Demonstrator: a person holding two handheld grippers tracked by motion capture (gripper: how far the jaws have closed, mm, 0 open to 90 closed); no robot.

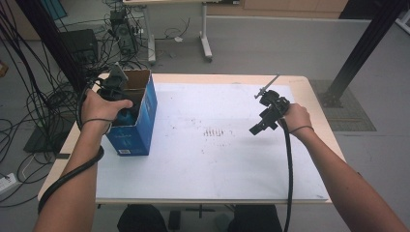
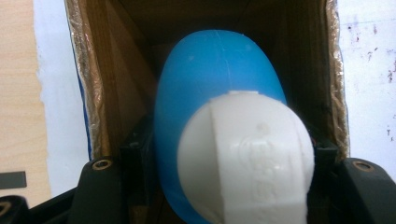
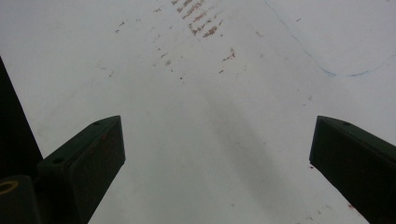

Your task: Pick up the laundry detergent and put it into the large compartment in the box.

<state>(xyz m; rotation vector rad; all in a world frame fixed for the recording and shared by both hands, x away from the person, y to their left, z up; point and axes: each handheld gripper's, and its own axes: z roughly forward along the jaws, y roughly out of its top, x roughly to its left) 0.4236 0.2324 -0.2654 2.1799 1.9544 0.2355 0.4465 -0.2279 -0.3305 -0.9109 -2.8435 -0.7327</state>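
Left gripper (image 2: 205, 186) pinches a smooth blue-and-white plastic bottle (image 2: 219, 93) in the open cardboard box (image 1: 145, 104) at frame's left; probably light, slippery, best held mid-body.

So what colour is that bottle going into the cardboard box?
The bottle is bright blue with a white cap, clearest in the left gripper view.

Embossed mark on white cap (image 2: 252, 158), label on blue box (image 1: 126, 142): both illegible.
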